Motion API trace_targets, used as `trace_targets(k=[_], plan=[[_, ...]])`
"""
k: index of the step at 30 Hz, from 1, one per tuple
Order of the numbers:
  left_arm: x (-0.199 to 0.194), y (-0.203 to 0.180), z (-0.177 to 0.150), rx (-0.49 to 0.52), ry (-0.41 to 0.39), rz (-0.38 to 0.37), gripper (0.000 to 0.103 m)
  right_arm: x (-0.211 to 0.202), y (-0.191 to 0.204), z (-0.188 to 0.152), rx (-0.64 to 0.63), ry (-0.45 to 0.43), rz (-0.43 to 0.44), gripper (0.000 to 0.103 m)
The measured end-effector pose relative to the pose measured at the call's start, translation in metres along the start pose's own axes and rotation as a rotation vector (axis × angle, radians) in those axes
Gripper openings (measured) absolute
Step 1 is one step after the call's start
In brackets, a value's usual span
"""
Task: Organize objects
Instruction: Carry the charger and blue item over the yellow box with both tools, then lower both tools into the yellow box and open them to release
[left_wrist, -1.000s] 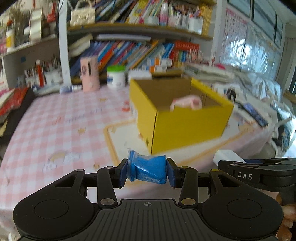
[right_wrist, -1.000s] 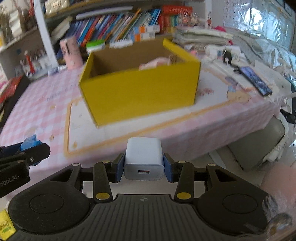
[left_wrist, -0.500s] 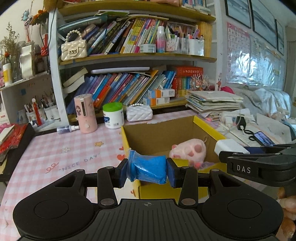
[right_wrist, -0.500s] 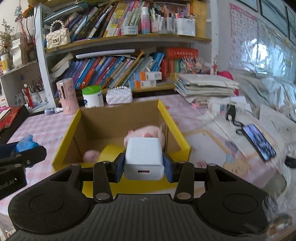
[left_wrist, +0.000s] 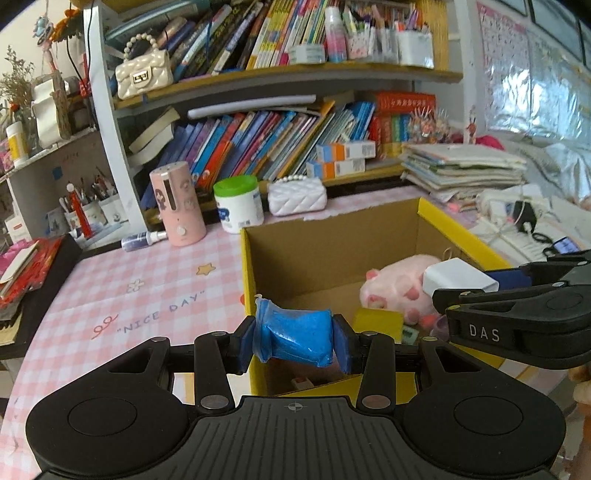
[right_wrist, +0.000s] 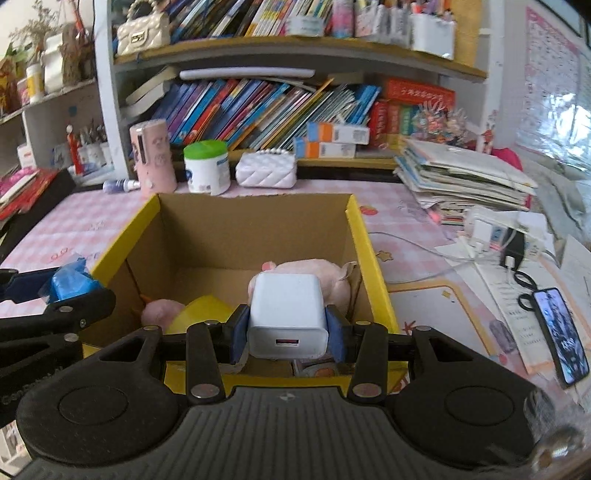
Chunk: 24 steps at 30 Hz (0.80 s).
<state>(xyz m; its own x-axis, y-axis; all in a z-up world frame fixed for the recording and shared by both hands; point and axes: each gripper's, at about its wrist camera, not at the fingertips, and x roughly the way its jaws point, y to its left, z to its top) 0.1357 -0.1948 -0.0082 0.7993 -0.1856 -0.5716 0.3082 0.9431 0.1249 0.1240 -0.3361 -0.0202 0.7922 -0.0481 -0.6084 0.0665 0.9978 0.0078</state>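
My left gripper (left_wrist: 295, 341) is shut on a blue plastic packet (left_wrist: 293, 338) and hangs over the near left corner of the open yellow cardboard box (left_wrist: 248, 288). My right gripper (right_wrist: 287, 330) is shut on a white USB charger (right_wrist: 286, 312) above the box's (right_wrist: 364, 236) near edge. In the left wrist view the right gripper (left_wrist: 480, 284) with the charger (left_wrist: 456, 278) comes in from the right over the box. Inside lie a pink plush pig (left_wrist: 397, 286), a yellow block (left_wrist: 376, 323) and small items. The pig (right_wrist: 314, 273) sits just behind the charger.
The box stands on a pink checked tablecloth (left_wrist: 129, 295). Behind it are a pink cylinder (left_wrist: 177, 205), a green-lidded white jar (left_wrist: 238, 203), a white quilted purse (left_wrist: 297, 195) and full bookshelves. Stacked papers (right_wrist: 461, 177), cables and a phone (right_wrist: 559, 334) lie to the right.
Both grippers have come forward with their loads, from in front of the box's outer wall to above its open top. The inside of the box now shows.
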Motion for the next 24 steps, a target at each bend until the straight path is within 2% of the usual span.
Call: trace_targets(k=[11, 24], plan=[[0.024, -0.014, -0.002, 0.022, 0.066, 0.006, 0.041, 0.030, -0.007, 0.002, -0.038, 0.085, 0.070, 0.041], [0.029, -0.021, 0.000, 0.034, 0.064, 0.010, 0.043, 0.049, -0.010, 0.006, -0.067, 0.159, 0.126, 0.041]])
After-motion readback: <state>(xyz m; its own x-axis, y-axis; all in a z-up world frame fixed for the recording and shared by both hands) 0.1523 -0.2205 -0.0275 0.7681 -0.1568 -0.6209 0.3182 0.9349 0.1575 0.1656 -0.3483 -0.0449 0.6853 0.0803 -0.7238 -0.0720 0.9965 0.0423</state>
